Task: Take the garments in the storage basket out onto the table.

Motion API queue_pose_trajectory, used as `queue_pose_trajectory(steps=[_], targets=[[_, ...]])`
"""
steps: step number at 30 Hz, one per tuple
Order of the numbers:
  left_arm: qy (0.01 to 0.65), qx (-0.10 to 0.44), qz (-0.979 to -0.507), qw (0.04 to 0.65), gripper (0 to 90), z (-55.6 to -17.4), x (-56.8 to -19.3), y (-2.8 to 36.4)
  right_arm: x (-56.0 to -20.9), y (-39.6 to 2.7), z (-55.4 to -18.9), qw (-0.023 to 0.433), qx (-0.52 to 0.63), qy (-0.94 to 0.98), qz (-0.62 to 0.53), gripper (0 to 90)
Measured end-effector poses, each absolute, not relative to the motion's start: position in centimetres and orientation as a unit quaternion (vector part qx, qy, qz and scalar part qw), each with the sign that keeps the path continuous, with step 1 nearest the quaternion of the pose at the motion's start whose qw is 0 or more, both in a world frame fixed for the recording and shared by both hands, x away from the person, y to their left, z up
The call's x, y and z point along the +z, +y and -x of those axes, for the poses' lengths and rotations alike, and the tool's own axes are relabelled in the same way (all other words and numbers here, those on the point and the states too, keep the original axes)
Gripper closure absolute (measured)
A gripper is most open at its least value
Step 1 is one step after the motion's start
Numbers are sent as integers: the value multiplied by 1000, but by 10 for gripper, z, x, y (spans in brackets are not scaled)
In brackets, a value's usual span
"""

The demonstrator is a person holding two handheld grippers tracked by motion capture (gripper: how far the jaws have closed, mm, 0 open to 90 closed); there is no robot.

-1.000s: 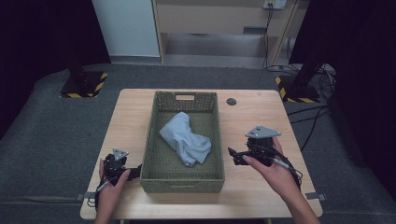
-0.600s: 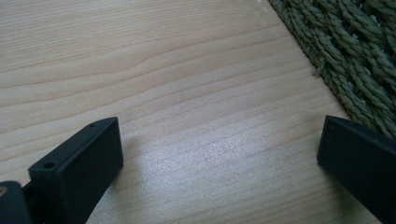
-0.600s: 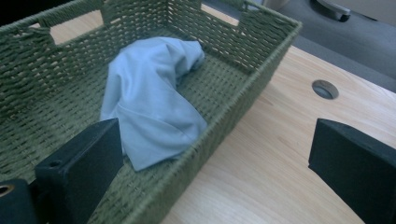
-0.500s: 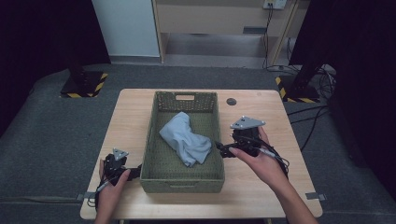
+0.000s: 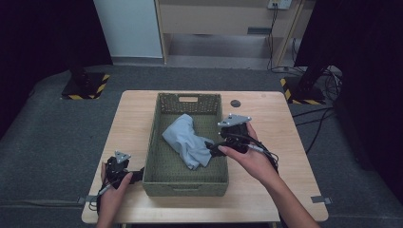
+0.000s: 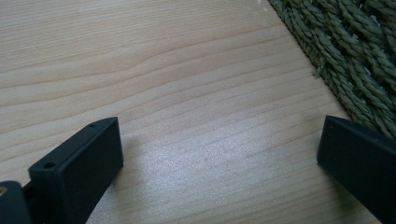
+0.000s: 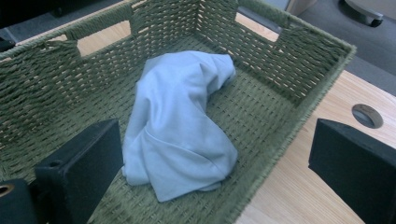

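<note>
My right tool hangs over the basket rim, jaws spread above the blue cloth — my left tool rests spread on the surface.

in the left gripper view the woven green basket is cut off by the top and right edges, leaving just a corner of weave. in the right gripper view the crumpled light blue cloth hides part of the basket floor, and its underside is out of sight.
</note>
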State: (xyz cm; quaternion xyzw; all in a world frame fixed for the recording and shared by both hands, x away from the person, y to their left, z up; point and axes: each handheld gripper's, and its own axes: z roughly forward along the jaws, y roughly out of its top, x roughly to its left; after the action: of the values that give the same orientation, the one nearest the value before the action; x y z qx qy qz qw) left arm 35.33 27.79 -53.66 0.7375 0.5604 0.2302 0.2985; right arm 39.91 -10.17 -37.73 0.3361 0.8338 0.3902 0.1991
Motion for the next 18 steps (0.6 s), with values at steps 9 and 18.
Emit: queue_pose_trajectory(steps=[9, 18], targets=[[560, 230, -738, 298, 0, -353, -537, 278, -381, -92, -403, 195, 386, 838, -333, 31], [560, 230, -738, 298, 0, -353, -537, 278, -384, -63, -421, 190, 381, 843, -328, 35]])
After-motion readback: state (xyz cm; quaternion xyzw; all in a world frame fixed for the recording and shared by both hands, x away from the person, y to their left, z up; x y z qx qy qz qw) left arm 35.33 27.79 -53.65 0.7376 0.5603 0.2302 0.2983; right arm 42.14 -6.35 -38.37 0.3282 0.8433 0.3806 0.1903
